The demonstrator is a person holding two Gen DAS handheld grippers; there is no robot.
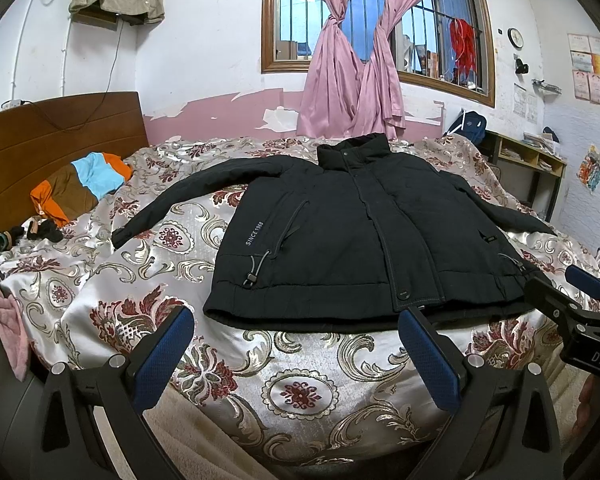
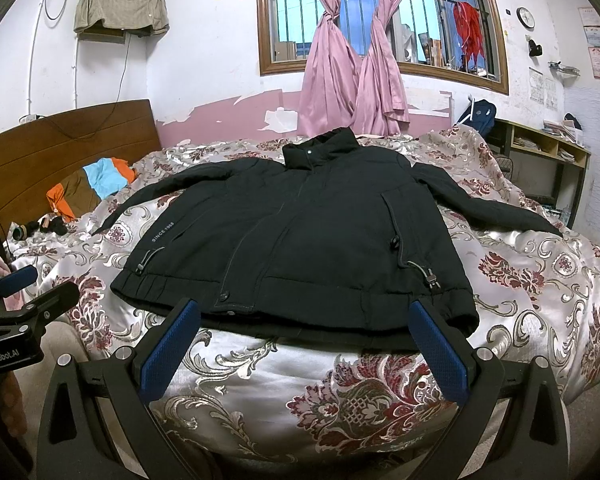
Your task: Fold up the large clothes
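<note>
A large black jacket [image 1: 340,232] [image 2: 300,240] lies flat and face up on the bed, zipped, collar toward the window, both sleeves spread outward. Its hem faces me. My left gripper [image 1: 296,320] hovers open just short of the hem, over the floral cover, holding nothing. My right gripper [image 2: 304,312] also stands open at the hem's near edge, empty. Each gripper shows in the other's view: the right gripper [image 1: 568,284] at the far right edge, the left gripper [image 2: 40,284] at the far left edge.
The bed carries a shiny floral cover [image 1: 260,380] and a wooden headboard [image 1: 40,148] on the left. A striped orange, blue and brown garment [image 1: 80,188] and small dark items [image 1: 40,232] lie near the headboard. A desk with shelves [image 1: 528,160] stands at the right; pink curtains [image 1: 352,72] hang behind.
</note>
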